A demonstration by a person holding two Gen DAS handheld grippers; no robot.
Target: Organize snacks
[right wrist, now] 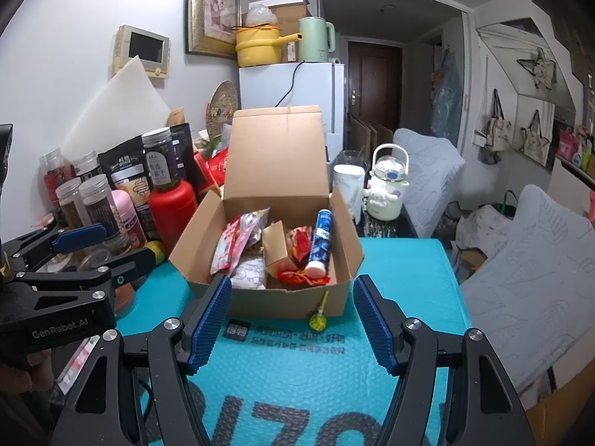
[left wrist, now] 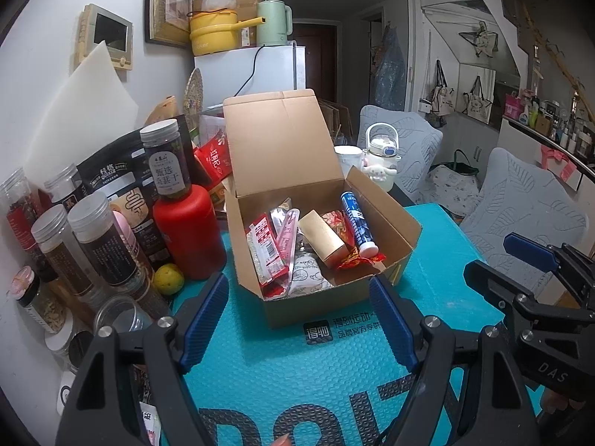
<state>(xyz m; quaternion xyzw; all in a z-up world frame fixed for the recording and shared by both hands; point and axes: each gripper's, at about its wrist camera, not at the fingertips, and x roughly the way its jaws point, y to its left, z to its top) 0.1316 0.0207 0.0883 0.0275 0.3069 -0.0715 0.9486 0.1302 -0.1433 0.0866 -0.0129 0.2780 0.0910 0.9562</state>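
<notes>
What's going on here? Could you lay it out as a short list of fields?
Surface: teal mat
Container: open cardboard box, lid flap upright
In the box: blue tube, gold carton, red packets
Outside it: lollipop against the box front
Left gripper: open, empty
Right gripper: open, empty
Beside the box: red bottle, jars

A home: fridge (right wrist: 290,96), kettle (right wrist: 316,39), cushioned chairs (right wrist: 427,171).

left gripper (right wrist: 93,249): "GenRobot.AI" | right gripper (left wrist: 520,256): "DAS" | black pouch (left wrist: 111,182): "QUAKER"
</notes>
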